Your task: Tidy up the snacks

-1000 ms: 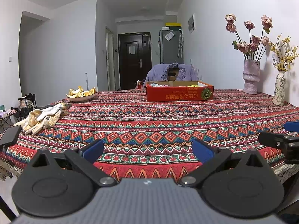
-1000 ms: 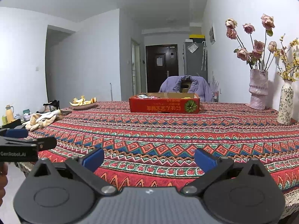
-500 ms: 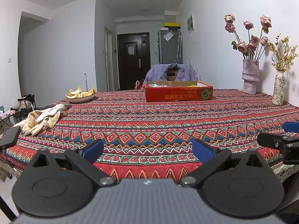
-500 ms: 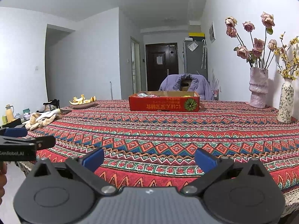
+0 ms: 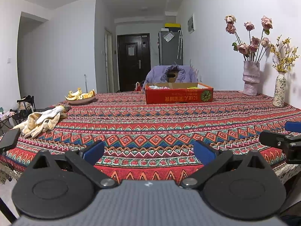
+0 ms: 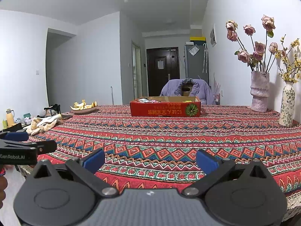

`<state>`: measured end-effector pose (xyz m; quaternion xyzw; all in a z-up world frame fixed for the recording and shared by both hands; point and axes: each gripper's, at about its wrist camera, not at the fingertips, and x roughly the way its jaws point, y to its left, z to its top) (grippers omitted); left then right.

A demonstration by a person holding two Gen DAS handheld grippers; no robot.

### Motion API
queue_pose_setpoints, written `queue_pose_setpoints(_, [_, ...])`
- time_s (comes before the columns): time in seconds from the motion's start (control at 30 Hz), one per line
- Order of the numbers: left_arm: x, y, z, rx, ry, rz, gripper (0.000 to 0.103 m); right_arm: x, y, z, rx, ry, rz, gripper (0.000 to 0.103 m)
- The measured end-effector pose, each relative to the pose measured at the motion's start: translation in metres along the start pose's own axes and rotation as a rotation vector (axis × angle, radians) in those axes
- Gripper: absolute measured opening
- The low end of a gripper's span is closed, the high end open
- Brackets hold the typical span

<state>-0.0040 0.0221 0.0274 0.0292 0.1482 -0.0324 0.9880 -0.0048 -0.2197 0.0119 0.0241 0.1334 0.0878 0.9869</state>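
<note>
A shallow red cardboard box (image 5: 178, 95) with snack packets inside stands at the far middle of the patterned tablecloth (image 5: 150, 124); it also shows in the right wrist view (image 6: 165, 109). My left gripper (image 5: 148, 151) is open and empty over the near table edge, far from the box. My right gripper (image 6: 150, 161) is open and empty, also at the near edge. Each gripper shows at the side of the other's view: the right one (image 5: 282, 141), the left one (image 6: 20, 148).
A plate of orange peel (image 5: 80, 97) sits at the far left. White and yellow gloves (image 5: 41, 121) lie near the left edge beside a dark phone (image 5: 9, 138). Two vases with flowers (image 5: 251, 80) (image 5: 280, 90) stand at the far right by the wall. A chair with a purple jacket (image 5: 171, 75) is behind the box.
The right wrist view has risen slightly; the box sits a little lower in it. Both grippers stay open and nearly still.
</note>
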Motion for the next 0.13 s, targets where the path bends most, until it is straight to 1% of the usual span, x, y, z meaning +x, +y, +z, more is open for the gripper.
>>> queue_pose_setpoints(0.13, [-0.0032, 0.0011, -0.0002, -0.026, -0.022, -0.009, 0.103, -0.0002, 0.0002, -0.0001, 0.0, -0.003, -0.001, 0.103])
